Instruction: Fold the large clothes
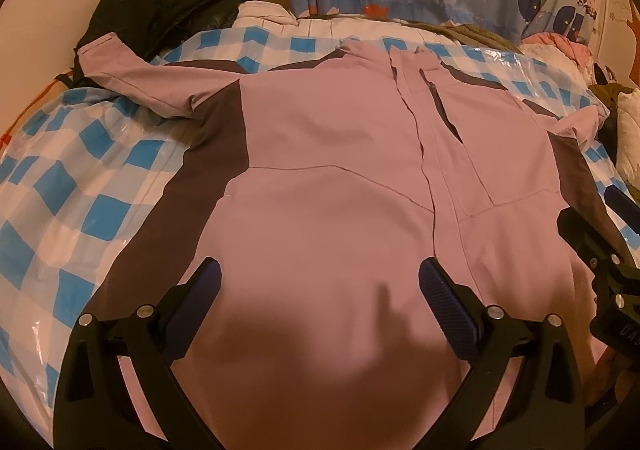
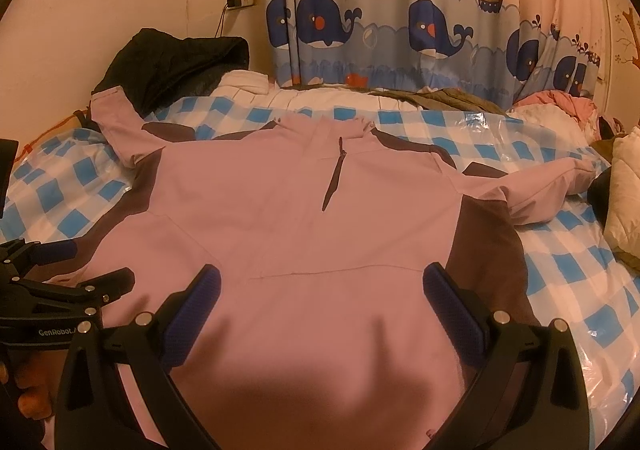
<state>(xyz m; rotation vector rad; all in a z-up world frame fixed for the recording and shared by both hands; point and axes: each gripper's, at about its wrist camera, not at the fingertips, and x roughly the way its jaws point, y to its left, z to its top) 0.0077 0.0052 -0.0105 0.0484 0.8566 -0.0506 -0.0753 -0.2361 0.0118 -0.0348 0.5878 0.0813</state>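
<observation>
Left claw: mine, left gripper point(image 1: 320, 282), its two fingers spread apart, nothing between them, over the jacket's lower part.
Jacket: I count one jacket point(image 2: 288, 210), pink with dark side panels, spread flat front-up across the middle of the bed point(image 2: 568, 278); collar toward the far edge, hem toward me.
Sleeves: two; the left one reaches the bed's far left corner, the right one lies bunched toward the right edge.
Right claw: right gripper point(image 2: 322, 286), two fingers apart, empty, over the lower front.
Other clothes: one black garment point(image 2: 176, 66) at the far left corner, one pink heap point(image 2: 564, 102) at the far right.
Curtain: one curtain point(image 2: 400, 22), whale-printed, behind the bed.
</observation>
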